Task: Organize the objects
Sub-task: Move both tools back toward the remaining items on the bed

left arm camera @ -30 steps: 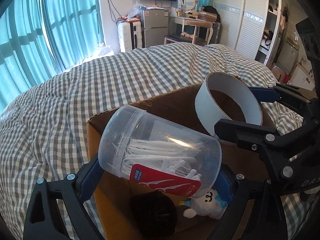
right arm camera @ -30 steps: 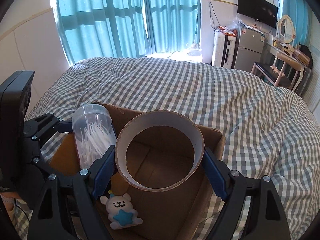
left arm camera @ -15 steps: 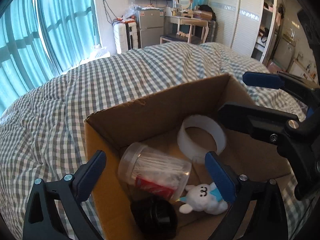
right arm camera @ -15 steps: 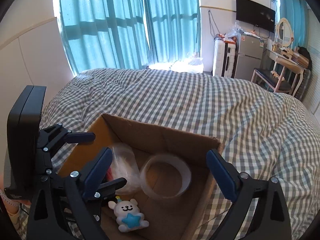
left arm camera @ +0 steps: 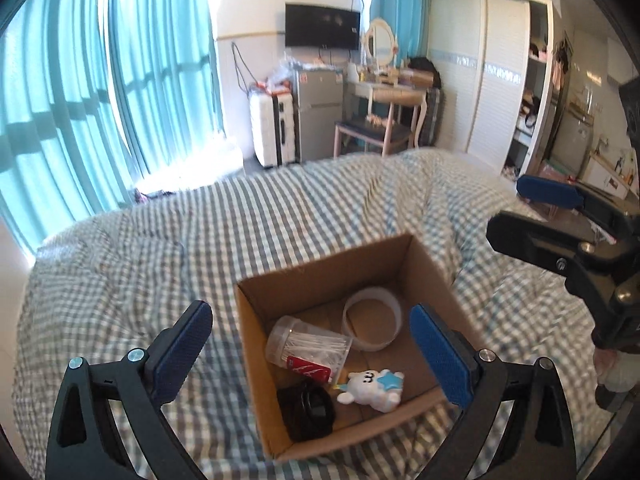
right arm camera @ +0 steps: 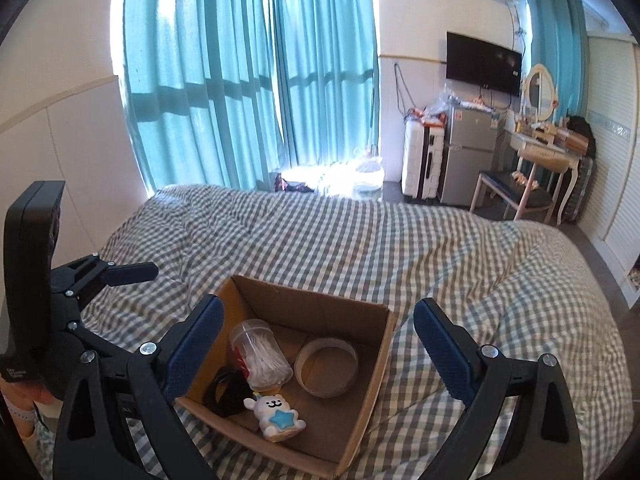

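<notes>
One jar [left arm camera: 308, 350], tape ring [left arm camera: 373, 323], bear toy [left arm camera: 374, 390], black object [left arm camera: 306, 412] in one box [left arm camera: 320, 270]

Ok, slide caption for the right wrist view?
Both grippers open above a cardboard box holding tape roll, floss-pick jar and bear toy.

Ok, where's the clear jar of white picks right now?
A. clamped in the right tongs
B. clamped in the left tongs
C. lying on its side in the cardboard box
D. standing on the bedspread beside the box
C: the clear jar lies on its side inside the cardboard box, next to the tape ring, and both tongs are open and hold nothing.
</notes>
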`<state>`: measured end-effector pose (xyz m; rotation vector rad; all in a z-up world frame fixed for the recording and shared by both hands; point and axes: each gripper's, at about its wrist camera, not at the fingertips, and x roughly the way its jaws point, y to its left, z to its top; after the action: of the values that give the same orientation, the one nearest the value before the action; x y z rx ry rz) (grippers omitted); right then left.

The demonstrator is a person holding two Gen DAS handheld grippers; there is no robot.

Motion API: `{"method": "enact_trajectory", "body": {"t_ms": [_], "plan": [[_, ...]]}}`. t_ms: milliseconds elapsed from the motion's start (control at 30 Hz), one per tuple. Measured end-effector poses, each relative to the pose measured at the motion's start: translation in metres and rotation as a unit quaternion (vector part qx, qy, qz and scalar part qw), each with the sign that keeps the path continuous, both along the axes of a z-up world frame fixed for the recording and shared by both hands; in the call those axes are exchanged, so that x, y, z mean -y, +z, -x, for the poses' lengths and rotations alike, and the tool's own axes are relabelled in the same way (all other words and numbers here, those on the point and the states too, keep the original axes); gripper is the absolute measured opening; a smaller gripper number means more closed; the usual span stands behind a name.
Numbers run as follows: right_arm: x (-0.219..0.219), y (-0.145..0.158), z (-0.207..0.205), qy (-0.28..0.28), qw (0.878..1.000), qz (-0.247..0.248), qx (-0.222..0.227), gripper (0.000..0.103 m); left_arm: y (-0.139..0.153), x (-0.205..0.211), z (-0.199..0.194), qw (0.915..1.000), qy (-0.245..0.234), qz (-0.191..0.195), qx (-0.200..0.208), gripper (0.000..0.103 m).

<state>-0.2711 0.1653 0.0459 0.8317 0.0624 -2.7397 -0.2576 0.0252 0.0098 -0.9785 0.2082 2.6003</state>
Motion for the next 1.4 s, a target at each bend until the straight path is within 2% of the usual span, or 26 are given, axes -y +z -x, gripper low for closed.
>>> {"method": "enact_trajectory", "body": {"t_ms": [300, 433, 600, 800, 933, 1100, 1200, 1267, 1400], "plan": [[0.004, 0.075, -0.092, -0.009, 0.998, -0.016, -0.065, 0.096, 0.076, 0.019, -0.078, 0.9969, 0.04, 0.003, -0.068, 0.103], [0.006, 0.096, -0.136, -0.008, 0.996, -0.021, -0.087, 0.096, 0.09, 0.032, -0.111, 0.9944, 0.072, 0.001, -0.077, 0.103], [0.011, 0.096, -0.181, 0.0, 0.996, -0.025, -0.09, 0.096, 0.086, 0.048, -0.146, 0.9924, 0.099, -0.007, -0.074, 0.103], [0.025, 0.06, -0.211, 0.006, 0.998, -0.026, -0.063, 0.096, 0.058, 0.052, -0.19, 0.9885, 0.13, 0.008, -0.076, 0.103], [0.033, 0.02, -0.224, 0.014, 0.999, -0.021, -0.028, 0.096, 0.028, 0.053, -0.212, 0.9859, 0.151, 0.013, -0.07, 0.103], [0.036, -0.035, -0.234, 0.02, 0.999, -0.029, 0.028, 0.096, -0.025, 0.058, -0.227, 0.9859, 0.166, -0.002, -0.021, 0.103], [0.041, -0.072, -0.243, 0.027, 0.996, -0.049, 0.063, 0.096, -0.054, 0.06, -0.236, 0.9867, 0.162, -0.005, 0.007, 0.103], [0.046, -0.094, -0.247, 0.032, 0.994, -0.055, 0.087, 0.095, -0.063, 0.057, -0.237, 0.9863, 0.164, 0.002, 0.012, 0.103], [0.057, -0.132, -0.248, 0.045, 0.988, -0.063, 0.132, 0.084, -0.072, 0.058, -0.245, 0.9837, 0.177, 0.033, -0.002, 0.103]]}}
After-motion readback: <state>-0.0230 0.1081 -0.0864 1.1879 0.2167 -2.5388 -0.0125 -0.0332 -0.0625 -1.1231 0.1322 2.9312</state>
